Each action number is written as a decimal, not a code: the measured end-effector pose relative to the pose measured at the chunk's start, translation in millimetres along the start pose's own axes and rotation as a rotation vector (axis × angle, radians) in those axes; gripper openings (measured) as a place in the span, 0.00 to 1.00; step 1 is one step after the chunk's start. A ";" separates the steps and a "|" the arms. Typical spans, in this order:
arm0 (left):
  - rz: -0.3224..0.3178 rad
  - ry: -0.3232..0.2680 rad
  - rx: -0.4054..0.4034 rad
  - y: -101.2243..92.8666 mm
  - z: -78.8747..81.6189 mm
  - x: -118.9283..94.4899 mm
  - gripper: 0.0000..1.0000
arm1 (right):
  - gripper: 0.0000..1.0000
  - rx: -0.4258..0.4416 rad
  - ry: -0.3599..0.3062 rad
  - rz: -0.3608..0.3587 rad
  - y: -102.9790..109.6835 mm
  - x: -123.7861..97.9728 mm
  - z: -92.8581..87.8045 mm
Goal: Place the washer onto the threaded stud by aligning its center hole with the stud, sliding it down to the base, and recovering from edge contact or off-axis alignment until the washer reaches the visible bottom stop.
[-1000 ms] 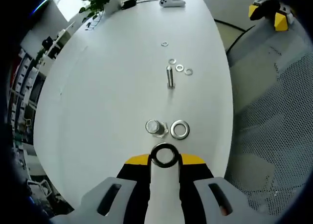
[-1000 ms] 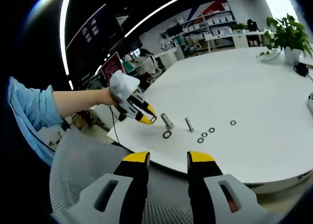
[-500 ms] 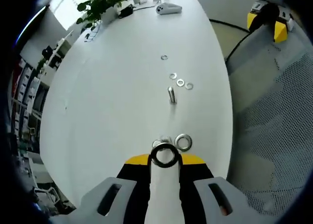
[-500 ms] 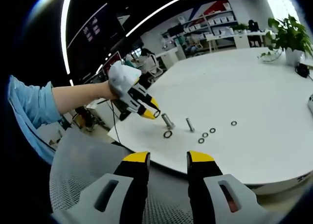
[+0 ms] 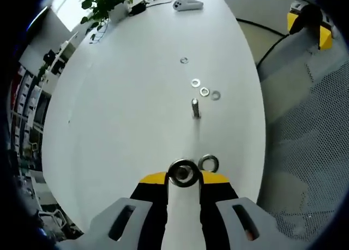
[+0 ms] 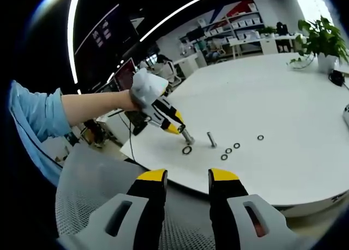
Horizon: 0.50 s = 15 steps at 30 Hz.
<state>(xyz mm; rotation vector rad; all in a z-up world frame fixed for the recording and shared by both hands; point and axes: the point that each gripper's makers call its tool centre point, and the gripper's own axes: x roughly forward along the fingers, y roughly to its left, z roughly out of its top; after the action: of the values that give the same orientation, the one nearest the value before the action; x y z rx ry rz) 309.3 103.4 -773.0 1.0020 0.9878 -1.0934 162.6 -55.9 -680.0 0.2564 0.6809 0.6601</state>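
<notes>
Left hand-held gripper (image 5: 184, 180) is clamped on a washer (image 5: 183, 172), pinched edge-on at the tips so the hole faces the camera. It sits right over the near stud (image 6: 187, 136); in the left gripper view the stud top seems to show through the hole, but whether the washer is already threaded on or just hovering is hard to tell.

Risks, as judgement:
- Washer edge could catch on the stud tip or threads if the approach is off-axis; it would then tilt and jam short of the base.
- Thin pinch at the rim, so a sideways bump could twist the washer out of the tips or knock the free-standing stud over.
- A loose washer (image 5: 208, 163) lies on the table (image 5: 125, 97) just beside the stud; the tips could nudge it on the way down.
- Letting go early leaves the washer hung on threads.

Pose: in the right gripper view the left hand-held gripper (image 6: 175, 126) comes in from the left, angled down toward the stud, held by a gloved hand (image 6: 146, 91) on an outstretched forearm with a blue sleeve (image 6: 32, 124).

Right hand-held gripper (image 6: 186, 180) is apart, holding nothing, parked off the table edge. A second stud (image 5: 195, 107) and more small washers (image 5: 204, 91) lie farther along.
</notes>
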 end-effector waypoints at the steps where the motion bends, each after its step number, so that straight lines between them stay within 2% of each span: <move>1: -0.004 0.000 -0.001 -0.5 0.2 1.1 0.19 | 0.32 0.000 0.000 0.000 0.0 0.0 0.1; 15: -0.020 0.071 0.055 -4.4 -3.3 29.2 0.19 | 0.32 0.002 -0.004 -0.001 -0.5 -0.3 0.5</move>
<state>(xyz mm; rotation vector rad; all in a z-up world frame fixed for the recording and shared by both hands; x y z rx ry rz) 309.7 99.4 -802.4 1.0842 1.0314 -1.1127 163.0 -56.5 -679.7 0.2590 0.6777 0.6574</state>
